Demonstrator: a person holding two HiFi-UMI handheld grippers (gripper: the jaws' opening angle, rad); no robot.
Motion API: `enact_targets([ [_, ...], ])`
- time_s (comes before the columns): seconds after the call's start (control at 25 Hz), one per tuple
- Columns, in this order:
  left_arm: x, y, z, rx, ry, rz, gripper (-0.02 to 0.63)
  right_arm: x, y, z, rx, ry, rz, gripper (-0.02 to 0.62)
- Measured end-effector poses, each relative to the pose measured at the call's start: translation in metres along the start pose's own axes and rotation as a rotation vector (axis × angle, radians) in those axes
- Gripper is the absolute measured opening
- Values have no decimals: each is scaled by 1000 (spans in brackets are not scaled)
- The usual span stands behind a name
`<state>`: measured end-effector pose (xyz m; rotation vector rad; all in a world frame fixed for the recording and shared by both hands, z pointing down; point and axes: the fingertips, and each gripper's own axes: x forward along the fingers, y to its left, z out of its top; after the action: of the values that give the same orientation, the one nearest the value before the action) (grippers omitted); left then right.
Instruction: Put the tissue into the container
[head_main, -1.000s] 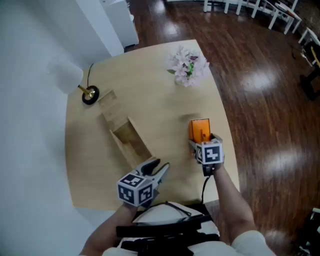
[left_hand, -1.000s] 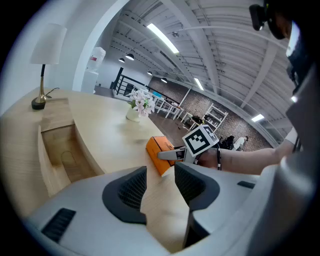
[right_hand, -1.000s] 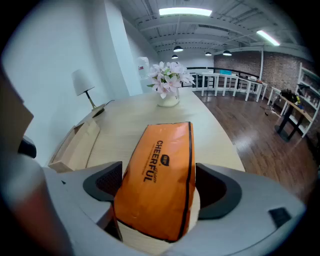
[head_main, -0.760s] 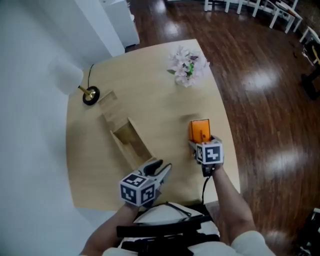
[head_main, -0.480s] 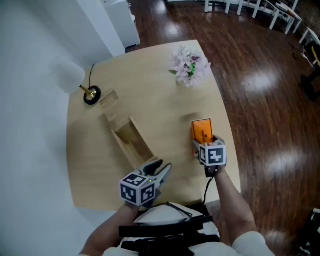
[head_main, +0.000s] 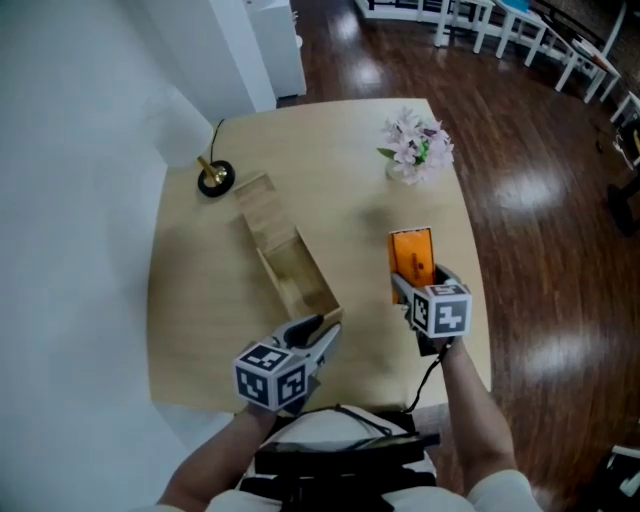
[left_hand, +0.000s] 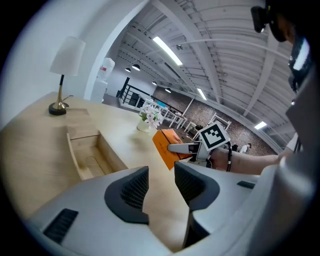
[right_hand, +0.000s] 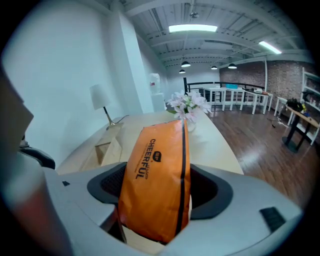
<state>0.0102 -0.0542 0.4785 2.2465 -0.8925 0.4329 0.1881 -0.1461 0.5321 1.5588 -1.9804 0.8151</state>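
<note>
The tissue is an orange pack (head_main: 411, 255) at the table's right side, standing on edge between the jaws of my right gripper (head_main: 413, 279). In the right gripper view the pack (right_hand: 157, 175) fills the gap and both pads press its sides, so that gripper (right_hand: 156, 192) is shut on it. The container is a long open wooden box (head_main: 266, 268) lying left of the pack, its hollow part nearest me. My left gripper (head_main: 322, 331) hovers at the box's near end. Its jaws (left_hand: 161, 176) stand slightly apart with nothing between them; the box (left_hand: 75, 156) lies ahead to its left.
A lamp with a brass foot (head_main: 213, 178) stands at the table's far left corner by the white wall. A small vase of pale flowers (head_main: 418, 145) is at the far right corner. The table's right edge (head_main: 478, 300) is close to my right gripper, with dark wooden floor beyond.
The head view has shifted, so the table and its objects now sit lower and further right in the picture. Both grippers keep about the same places relative to the box and pack.
</note>
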Motion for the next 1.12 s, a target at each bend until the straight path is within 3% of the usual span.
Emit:
enact_targets([
  [0.24, -44, 38, 5, -32, -70, 49, 164, 9, 81, 28, -72, -34, 105, 387],
  [0.64, -98, 80, -4, -97, -131, 100, 164, 37, 191, 30, -179, 21, 236, 385],
  [1.12, -115, 108, -17, -158, -140, 122, 164, 90, 237, 8, -268, 137, 283, 383],
])
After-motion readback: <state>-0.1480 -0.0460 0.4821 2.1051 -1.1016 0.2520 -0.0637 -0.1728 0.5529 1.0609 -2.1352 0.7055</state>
